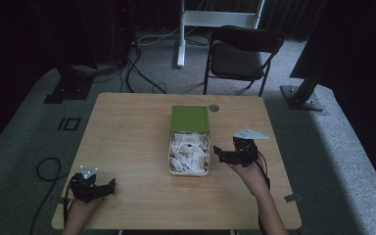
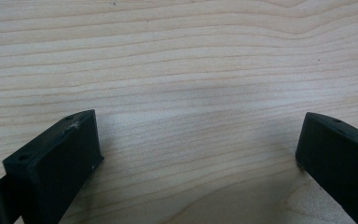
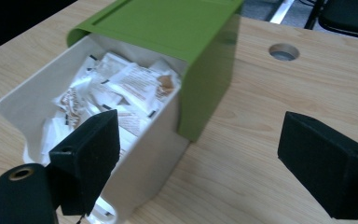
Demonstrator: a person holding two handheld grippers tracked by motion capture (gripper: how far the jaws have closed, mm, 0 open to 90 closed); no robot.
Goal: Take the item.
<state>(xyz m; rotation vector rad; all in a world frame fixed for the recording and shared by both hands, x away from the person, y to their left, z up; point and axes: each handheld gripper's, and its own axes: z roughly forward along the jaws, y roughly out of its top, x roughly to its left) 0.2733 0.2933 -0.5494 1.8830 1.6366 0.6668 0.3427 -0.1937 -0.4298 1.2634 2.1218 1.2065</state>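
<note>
Right gripper, jaws wide apart and empty, sits beside a white plastic box of paper sachets; left gripper gapes empty over the light wooden table.

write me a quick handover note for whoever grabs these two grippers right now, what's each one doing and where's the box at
Left gripper: open, holding nothing, low over bare wood near the front left of the table.
Right gripper: open, holding nothing, just to the right of the box, jaws pointed at its side wall.
Box: white, mid-table, full of small paper packets. Its green lid covers the far half only; the near half is open.
Done: the lid stands slid partway back and the packets are exposed.
Left: neither gripper touches the box, the lid or a packet yet. The right one is nearest, so it probably makes the next move.
</note>
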